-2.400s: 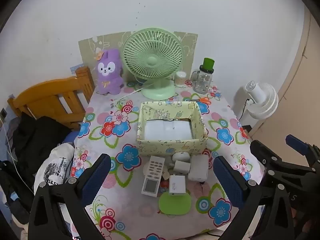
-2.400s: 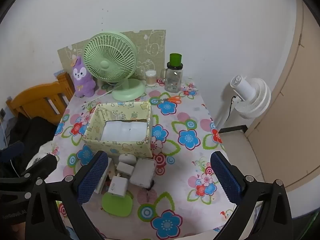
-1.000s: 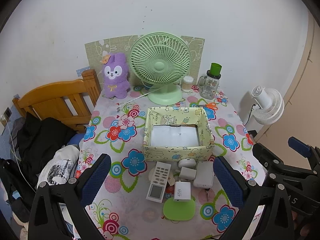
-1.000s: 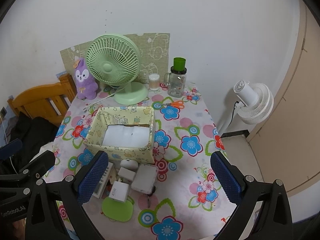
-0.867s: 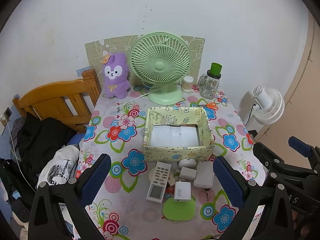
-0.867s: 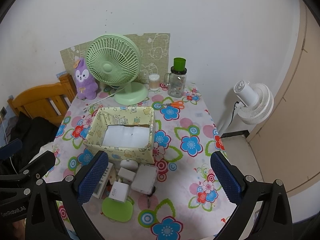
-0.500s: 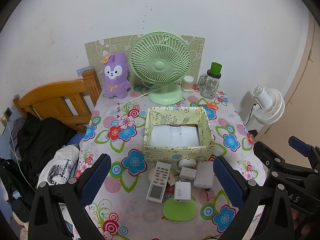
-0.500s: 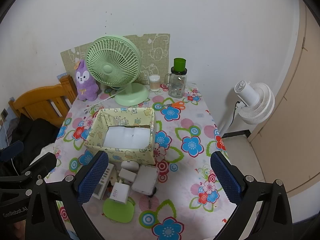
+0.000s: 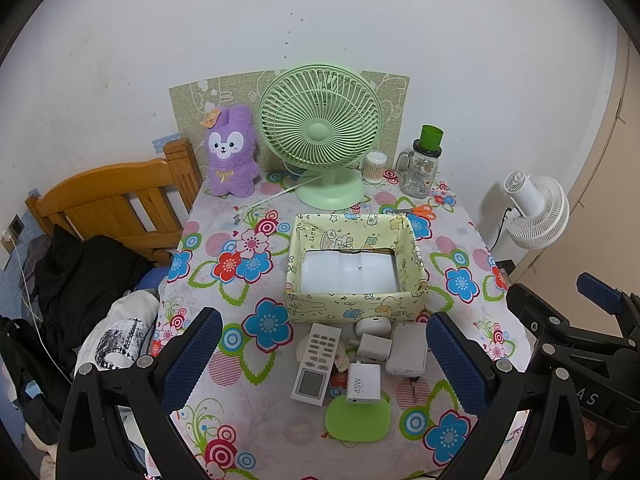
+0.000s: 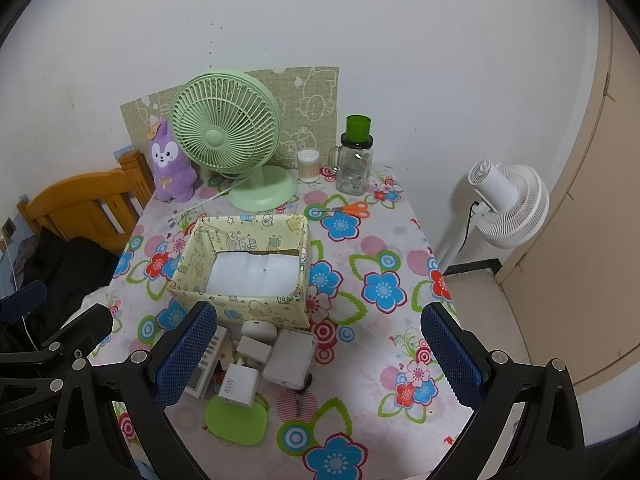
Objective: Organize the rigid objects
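While the floral-clothed table [image 9: 224, 248] carried everything, the yellow patterned fabric box [image 9: 354, 299] held only its white liner, so I judged 0 items sorted. White chargers [image 9: 363, 383], a white remote [image 9: 316, 364] and a green oval pad [image 9: 358, 418] lay clustered just before it, near the table's front edge. Left gripper [image 9: 320, 364] and right gripper [image 10: 316, 356] hovered spread wide, holding nothing, with open room right of the box.
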